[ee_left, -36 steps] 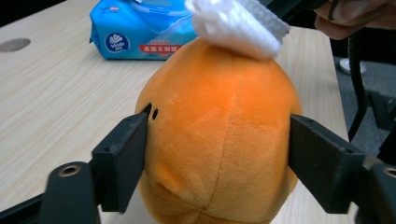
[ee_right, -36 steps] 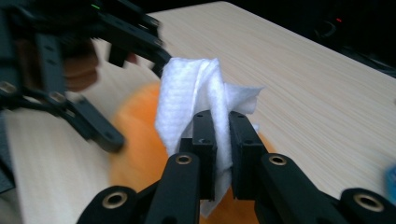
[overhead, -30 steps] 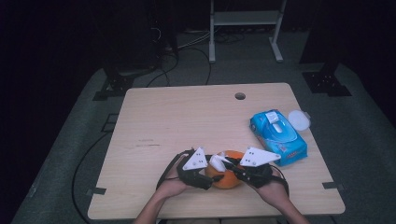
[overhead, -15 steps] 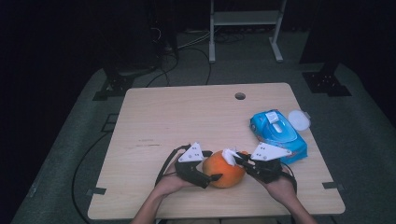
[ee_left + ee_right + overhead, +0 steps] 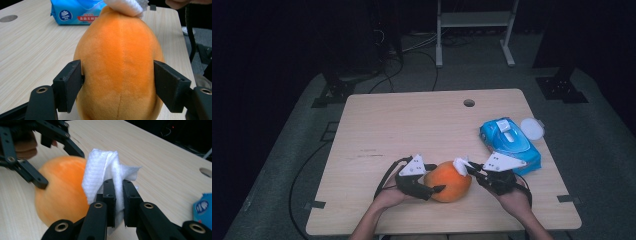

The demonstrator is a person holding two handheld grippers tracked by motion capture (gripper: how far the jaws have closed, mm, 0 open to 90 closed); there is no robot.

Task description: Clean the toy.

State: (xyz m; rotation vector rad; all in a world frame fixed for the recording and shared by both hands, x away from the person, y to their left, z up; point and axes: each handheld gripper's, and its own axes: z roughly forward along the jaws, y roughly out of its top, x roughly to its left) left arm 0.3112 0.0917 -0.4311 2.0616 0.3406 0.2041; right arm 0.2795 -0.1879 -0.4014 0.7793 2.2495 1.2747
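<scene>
Starting at the near edge of the counter point(image 5: 377, 125), we find the person's two forearms coming in from below, each hand carrying a tool. Our left tool point(image 5: 432, 189) has its jaws set either side of the orange plush fruit point(image 5: 449, 180); they have just been closing in. In the left gripper view the left pad meets the plush, while the right pad looks to be touching it too, though we cannot be sure of that contact from this angle. The fruit point(image 5: 120, 62) stands on the counter between those jaws, toward the near edge and roughly midway along it.

Our right tool point(image 5: 469, 169) is pinched tight on a white wipe point(image 5: 460, 164), its jaws together with only the folded cloth between them. In the right gripper view the wipe point(image 5: 107, 177) stands up in a crumpled fan above the jaws, just beside the fruit's flank. From the left gripper view the same wipe point(image 5: 125, 6) rests against the far top of the fruit.

Farther back and to the right lies a blue pack of wipes point(image 5: 509, 145) (its flap area faces up), with a round white lid point(image 5: 532, 128) just beside its far corner. Beyond that, near the far edge, the counter has a small round hole point(image 5: 469, 103).
</scene>
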